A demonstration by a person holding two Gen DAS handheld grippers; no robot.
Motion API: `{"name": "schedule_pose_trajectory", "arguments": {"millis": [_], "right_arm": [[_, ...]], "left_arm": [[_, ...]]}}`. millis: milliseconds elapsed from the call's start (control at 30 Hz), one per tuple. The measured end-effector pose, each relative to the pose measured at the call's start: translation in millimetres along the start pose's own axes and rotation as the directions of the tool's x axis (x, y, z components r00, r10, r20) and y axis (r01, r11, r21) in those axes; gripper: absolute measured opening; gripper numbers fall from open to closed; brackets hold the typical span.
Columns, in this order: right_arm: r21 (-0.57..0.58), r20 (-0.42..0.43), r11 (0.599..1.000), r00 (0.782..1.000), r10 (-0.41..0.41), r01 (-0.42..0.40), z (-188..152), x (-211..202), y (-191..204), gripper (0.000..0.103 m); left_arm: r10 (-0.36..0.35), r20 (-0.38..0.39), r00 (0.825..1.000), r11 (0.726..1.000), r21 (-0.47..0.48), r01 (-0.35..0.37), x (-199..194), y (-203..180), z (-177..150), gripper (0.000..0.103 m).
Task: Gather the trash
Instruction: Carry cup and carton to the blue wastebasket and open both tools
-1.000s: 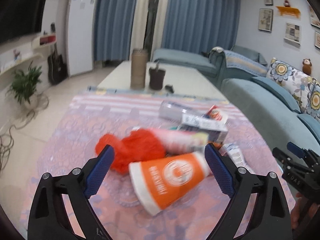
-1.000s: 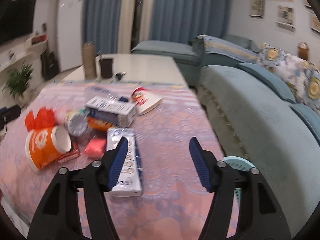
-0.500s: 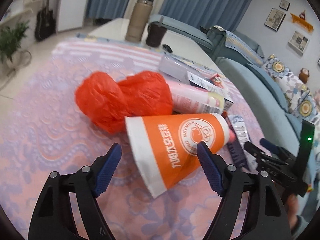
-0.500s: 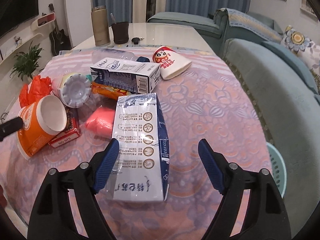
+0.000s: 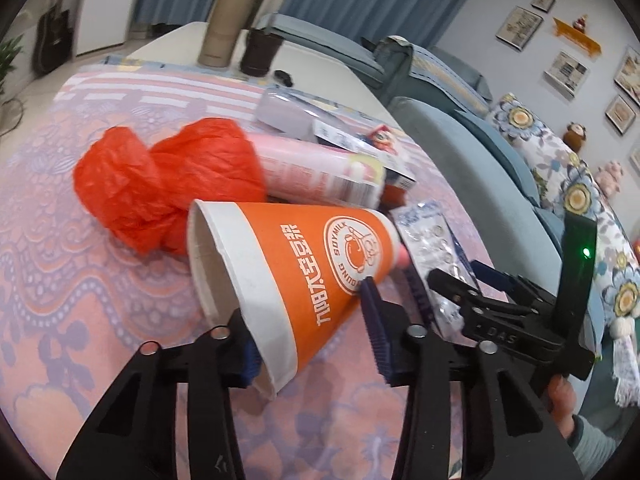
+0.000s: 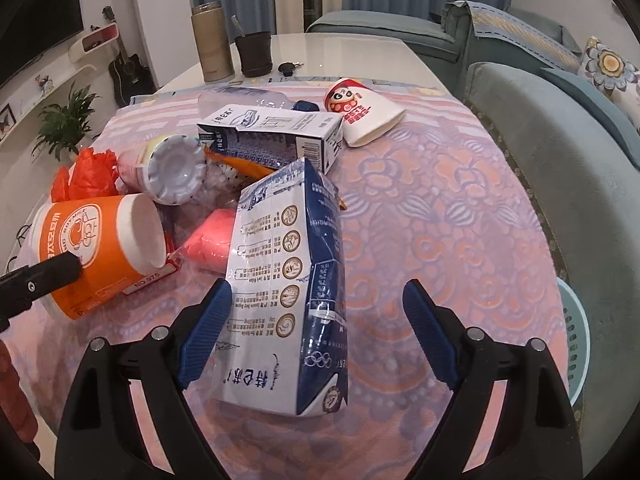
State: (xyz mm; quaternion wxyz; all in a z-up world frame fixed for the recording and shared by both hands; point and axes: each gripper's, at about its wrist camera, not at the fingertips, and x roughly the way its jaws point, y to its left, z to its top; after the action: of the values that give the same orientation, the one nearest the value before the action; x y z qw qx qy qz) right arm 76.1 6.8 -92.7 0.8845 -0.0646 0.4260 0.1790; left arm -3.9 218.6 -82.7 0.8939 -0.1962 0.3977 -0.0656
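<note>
The orange cup (image 5: pixel 304 276) lies on its side on the surface, long axis across the left gripper (image 5: pixel 310 330), whose jaws have just been closing around its rim end, while the right gripper's (image 6: pixel 316 336) jaws, just been opening, stand wide astride the carton (image 6: pixel 288 280).

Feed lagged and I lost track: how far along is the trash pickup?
Done: nothing visibly; all the litter lies on the tablecloth. In hand: left gripper jaws have just been closing onto the orange cup; right gripper jaws have just been opening, straddling the blue-white carton, not gripping. Left: red bag, pink bottle, milk box, panda cup.
</note>
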Motion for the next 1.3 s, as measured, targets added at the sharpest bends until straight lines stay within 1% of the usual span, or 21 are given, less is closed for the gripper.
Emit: {"name": "schedule_pose_trajectory", "arguments": {"millis": [67,100,167,267,433,500,567,600,633,667,733,867,967,1067,1133,1233,1300], "right_arm": [[0.001,0.000,1.000,1.000,0.000,0.000,-2,0,0,0.085],[-0.002,0.003,1.000,1.000,-0.013,0.013,-3,-2,-1,0.087],[-0.009,0.018,0.999,0.999,-0.035,0.035,-5,-6,-1,0.088],[-0.027,0.031,0.999,0.999,-0.043,0.044,-6,-9,1,0.091],[-0.033,-0.017,0.999,0.999,-0.040,0.039,-5,6,4,0.091],[-0.023,-0.037,0.998,0.998,-0.059,0.059,-4,12,0,0.091],[0.008,-0.048,0.999,0.998,-0.045,0.046,-2,15,-7,0.085],[0.022,-0.050,0.999,0.998,-0.041,0.042,-2,15,-10,0.076],[0.034,-0.058,0.999,0.998,-0.034,0.036,-1,16,-13,0.064],[0.039,-0.063,0.999,0.998,-0.025,0.027,-1,16,-15,0.057],[0.057,-0.067,0.998,0.998,-0.017,0.021,-1,14,-21,0.056],[0.104,-0.005,0.994,1.000,-0.022,0.023,2,-8,-40,0.056],[0.153,0.081,0.987,0.995,-0.059,0.046,9,-41,-64,0.056],[0.196,0.147,0.977,0.982,-0.115,0.085,16,-71,-93,0.056],[0.233,0.188,0.965,0.969,-0.162,0.116,19,-93,-117,0.056],[0.296,0.216,0.942,0.949,-0.228,0.158,17,-117,-155,0.056],[0.341,0.215,0.922,0.939,-0.267,0.184,13,-127,-181,0.056]], "left_arm": [[-0.017,-0.001,1.000,1.000,0.014,0.017,-1,-6,-2,0.029],[-0.033,-0.002,0.999,0.999,0.021,0.033,-1,-10,-3,0.026],[-0.042,-0.008,0.999,0.998,0.035,0.042,0,-16,-4,0.002],[-0.038,-0.006,0.999,0.997,0.064,0.039,1,-26,-6,0.001],[-0.047,0.006,0.999,0.994,0.099,0.047,-2,-38,-6,0.001],[-0.057,0.017,0.998,0.991,0.118,0.055,-6,-45,-5,0.001],[-0.068,0.026,0.997,0.989,0.132,0.064,-11,-51,-5,0.001],[-0.073,0.032,0.997,0.988,0.141,0.068,-13,-56,-4,0.001],[-0.079,0.036,0.996,0.987,0.146,0.073,-14,-59,-3,0.001],[-0.085,0.040,0.996,0.985,0.152,0.078,-16,-63,-2,0.001],[-0.098,0.051,0.994,0.981,0.175,0.088,-19,-74,0,0.001],[-0.128,0.071,0.989,0.968,0.226,0.109,-24,-101,10,0.001],[-0.167,0.089,0.982,0.953,0.271,0.138,-24,-128,21,0.001],[-0.216,0.107,0.970,0.932,0.318,0.173,-21,-160,30,0.001],[-0.252,0.116,0.961,0.915,0.352,0.198,-17,-183,37,0.001],[-0.297,0.115,0.948,0.890,0.394,0.231,-7,-215,44,0.001],[-0.321,0.101,0.942,0.873,0.416,0.254,4,-235,47,0.001]]}}
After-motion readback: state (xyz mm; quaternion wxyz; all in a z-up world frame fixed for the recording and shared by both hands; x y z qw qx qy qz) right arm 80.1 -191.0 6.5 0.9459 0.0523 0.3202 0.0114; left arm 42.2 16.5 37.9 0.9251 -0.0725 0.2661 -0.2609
